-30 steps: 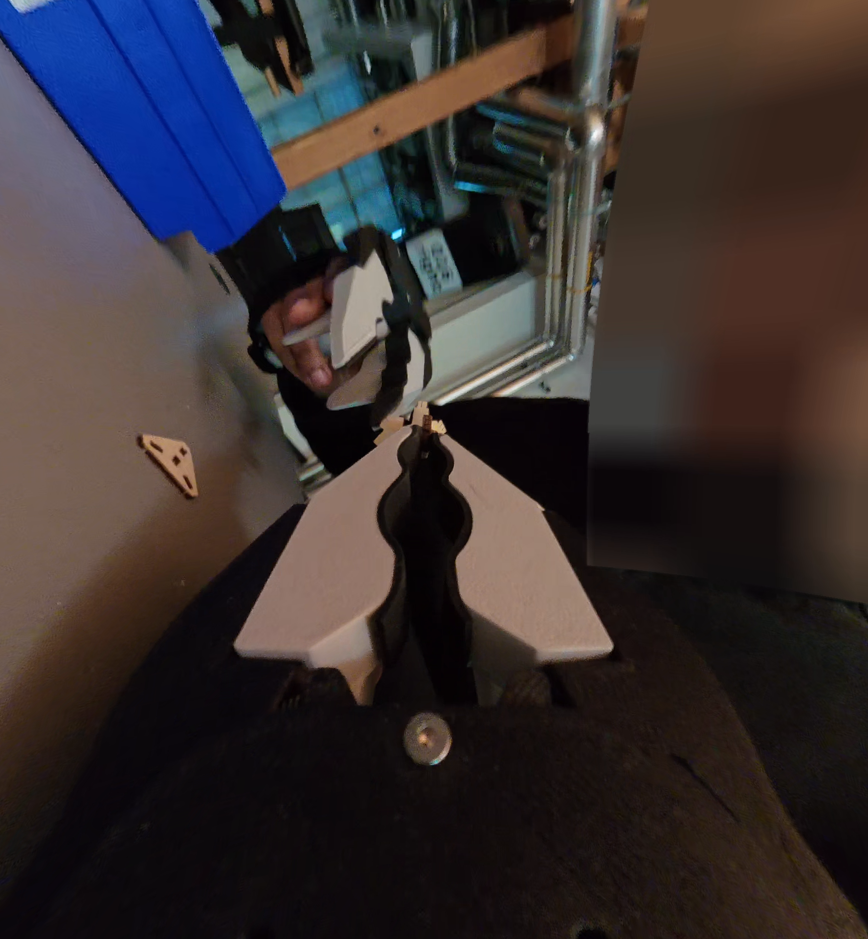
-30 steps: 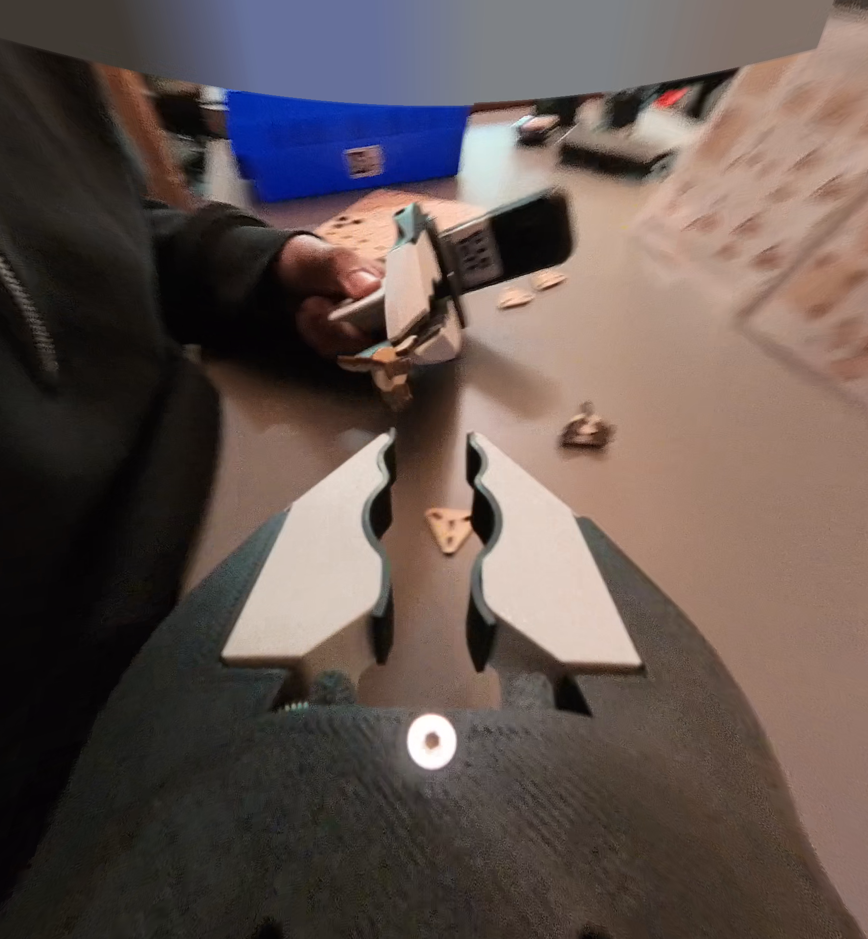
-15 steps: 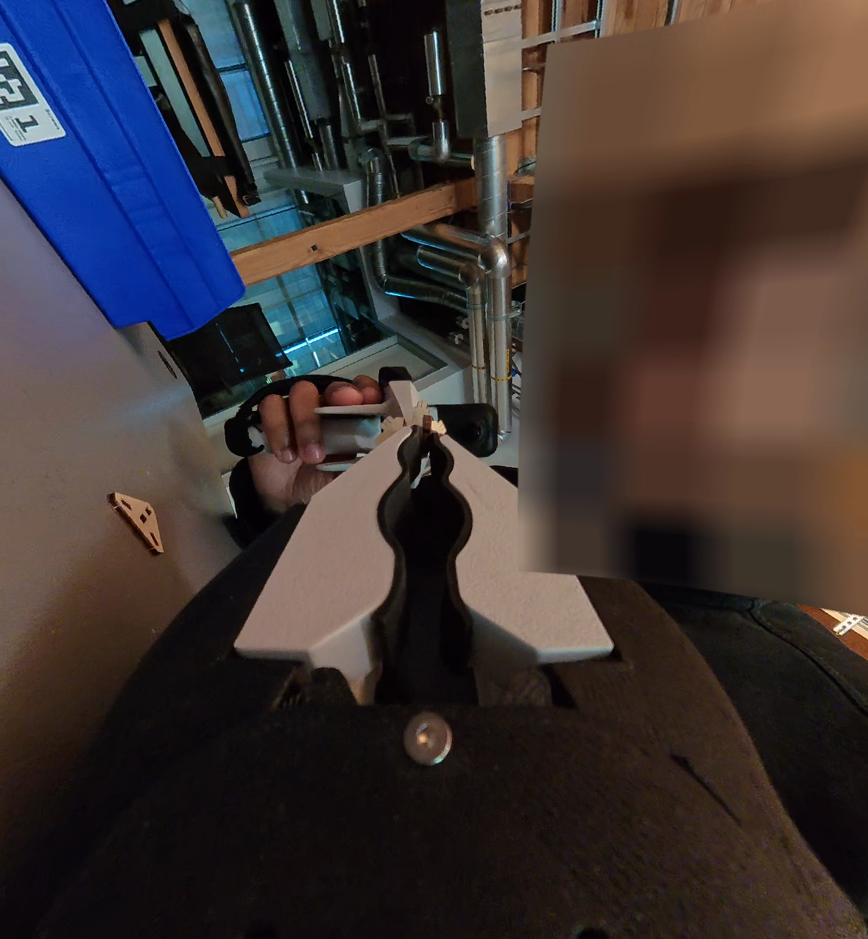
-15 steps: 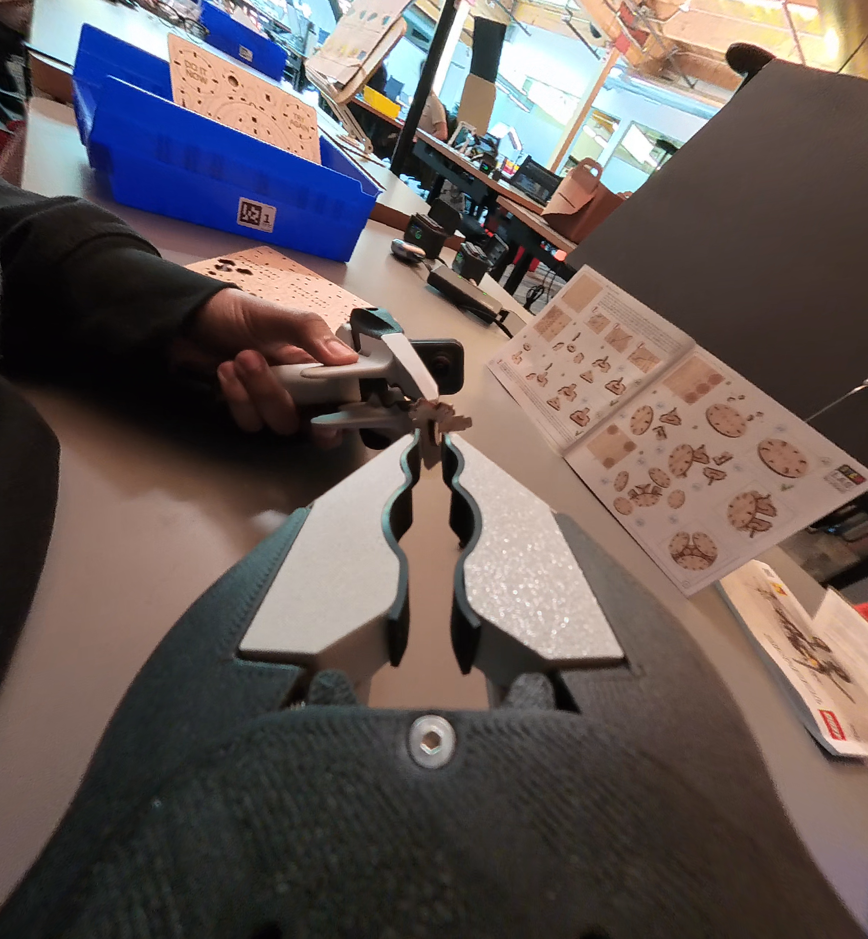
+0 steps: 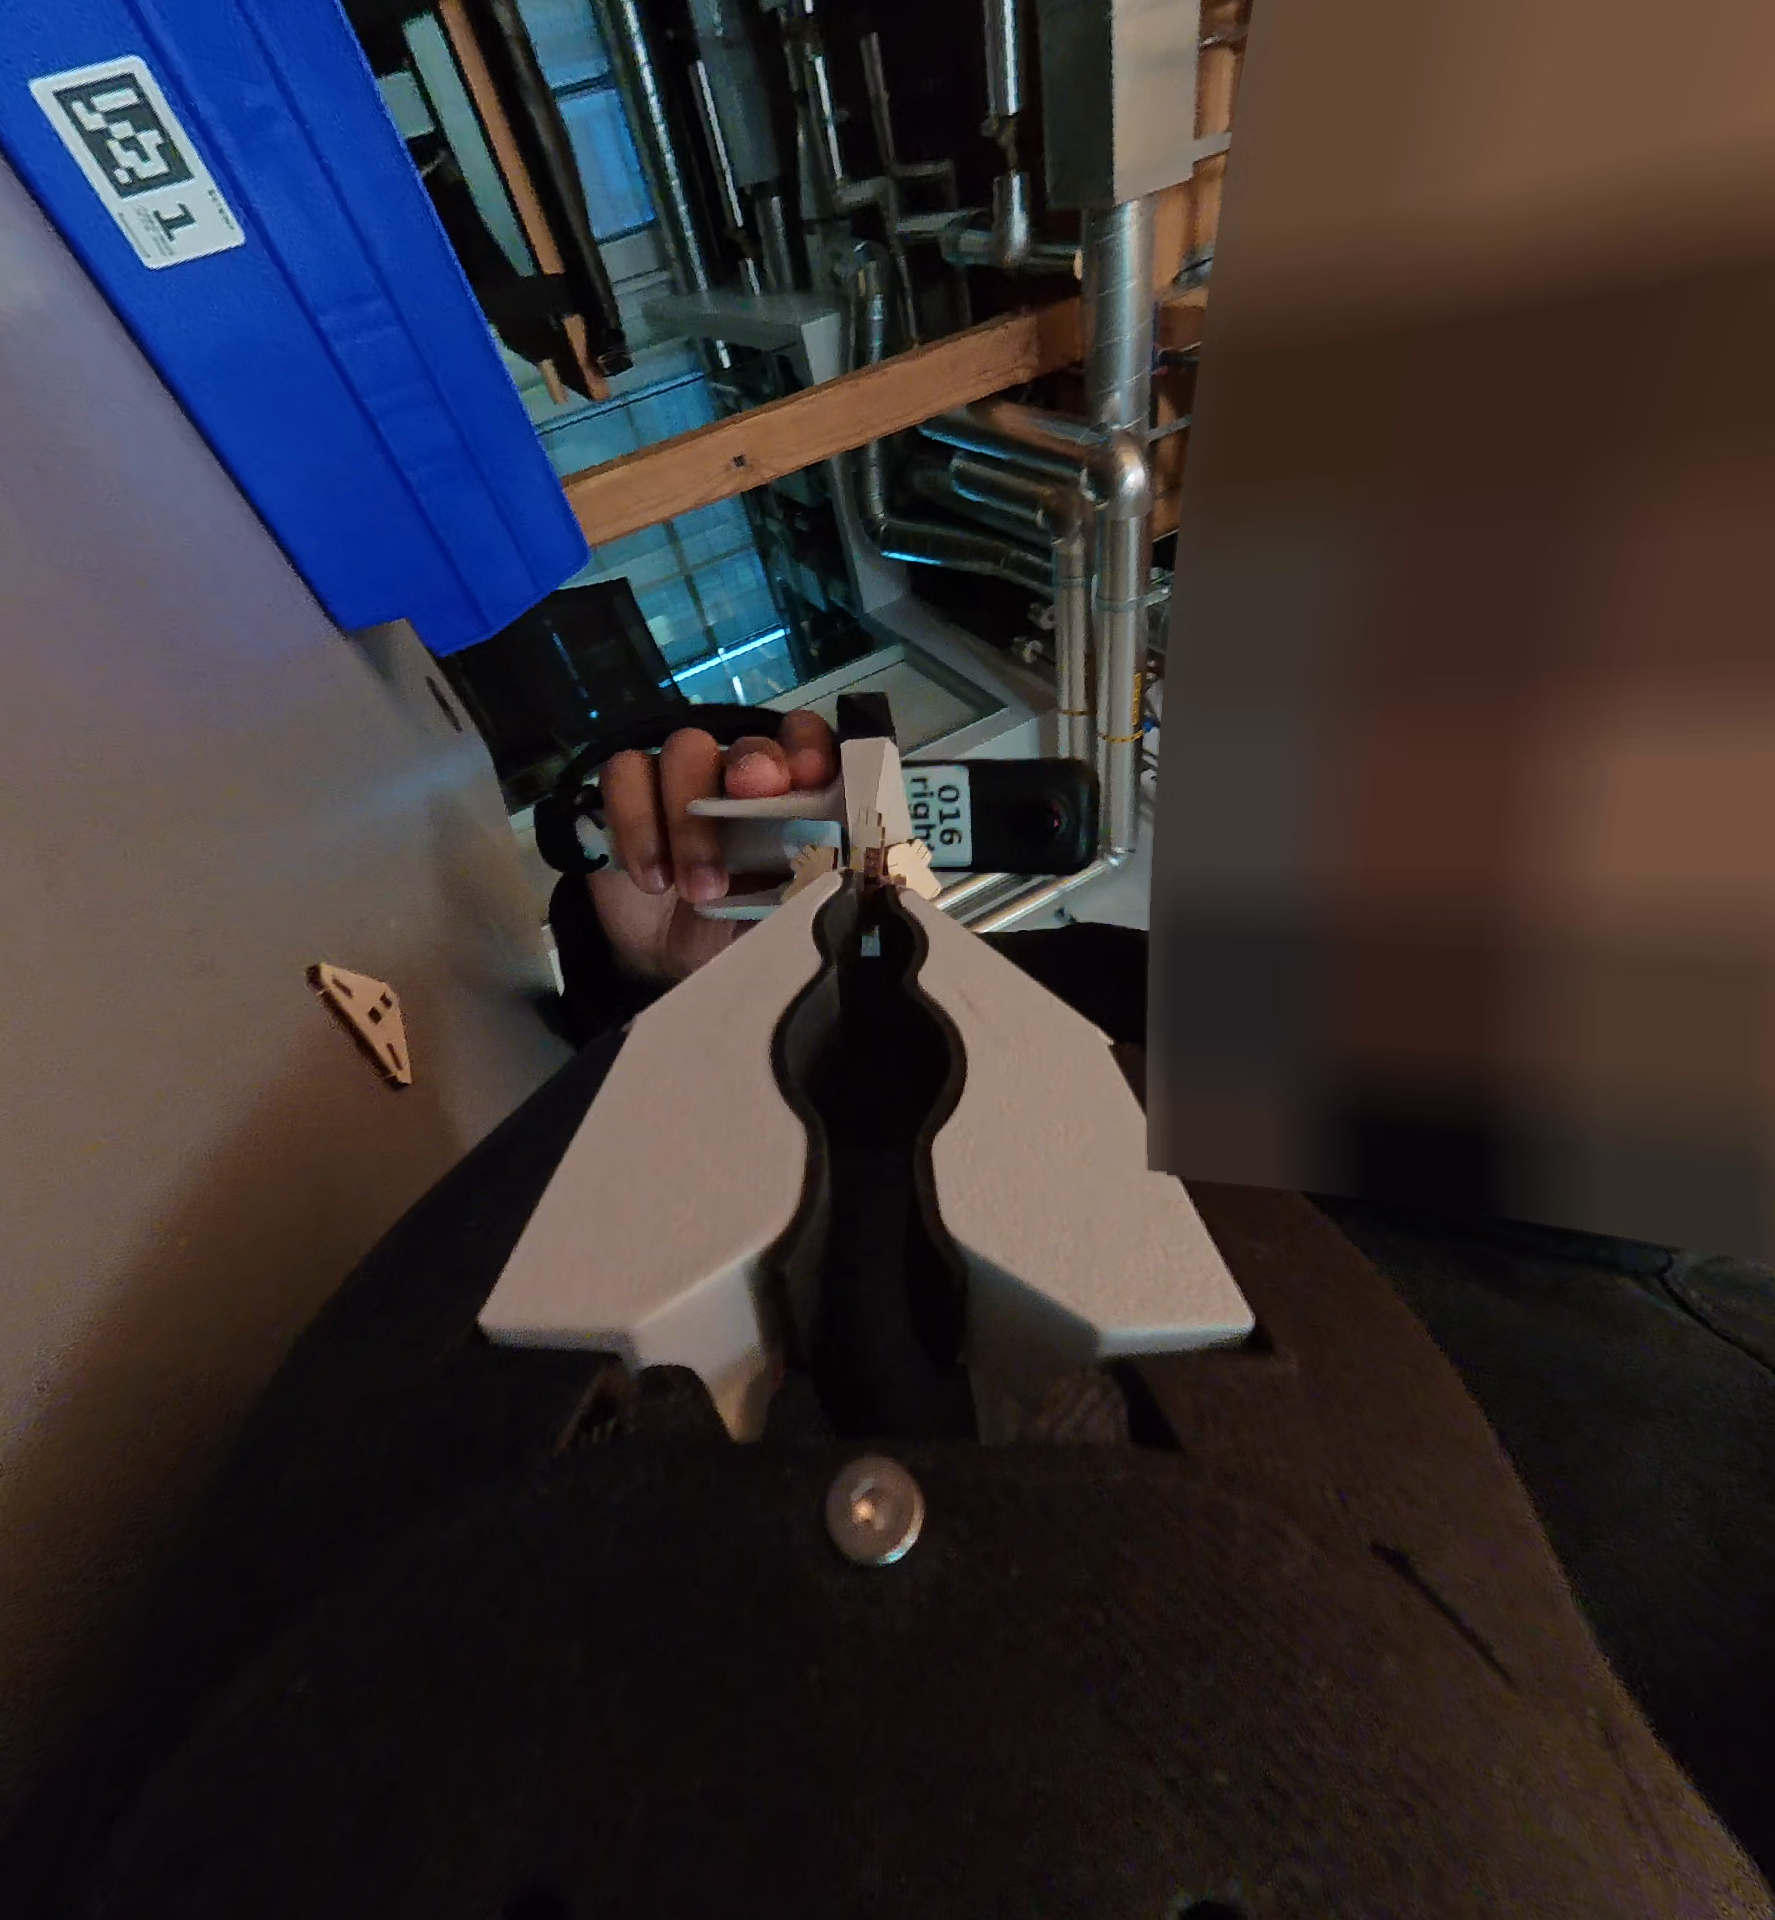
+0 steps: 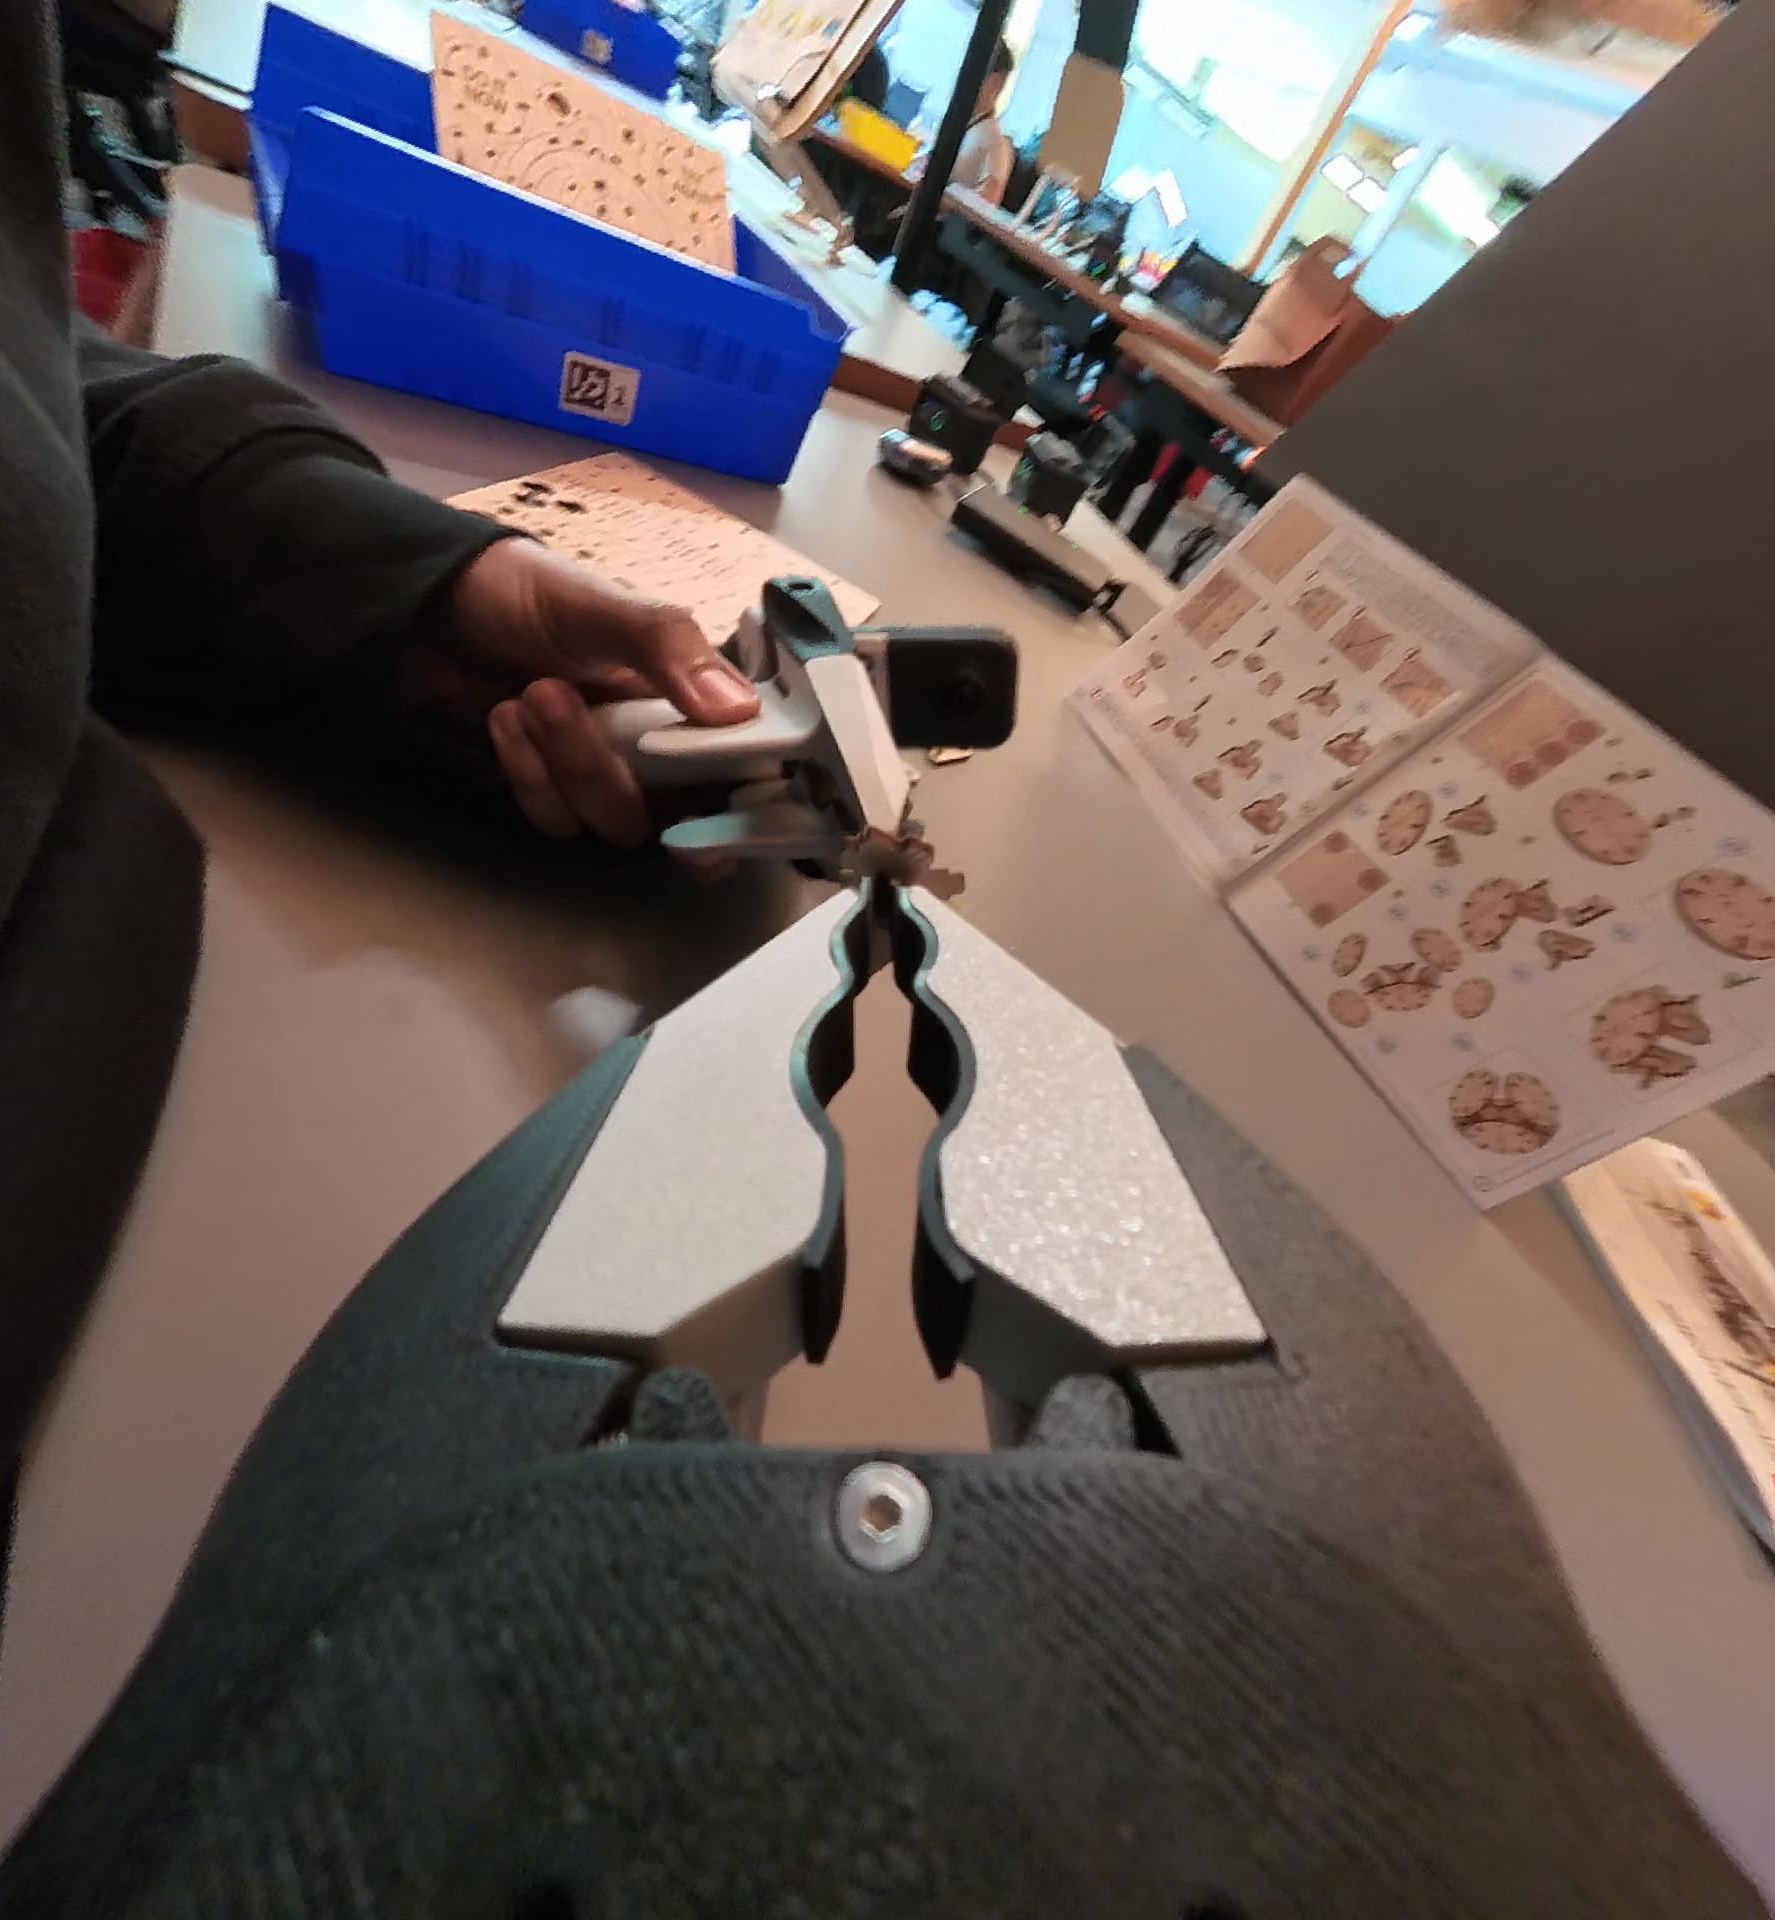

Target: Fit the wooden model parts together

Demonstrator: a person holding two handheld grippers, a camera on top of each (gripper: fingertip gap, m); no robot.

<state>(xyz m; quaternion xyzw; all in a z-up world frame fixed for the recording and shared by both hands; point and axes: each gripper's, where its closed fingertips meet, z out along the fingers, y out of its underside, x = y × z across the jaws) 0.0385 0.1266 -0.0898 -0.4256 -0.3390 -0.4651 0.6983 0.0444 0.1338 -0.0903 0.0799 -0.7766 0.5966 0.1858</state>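
Right wrist view: both grippers' fingers [image 6: 878,902] pinching toothed plywood piece [image 6: 898,860].

Each gripper [image 5: 867,894] is built the same — two pale grey wedge fingers [image 5: 675,1153] with wavy black inner pads, set in a black textured body fastened by one silver hex screw [image 5: 874,1509]. On the right gripper [image 6: 878,899] the pads are edged teal. A black camera [image 6: 950,686] is carried on the far gripper's pale grey handle. A dark long sleeve [image 6: 270,520] is worn by the person — cuffed at the hand [image 6: 592,675].
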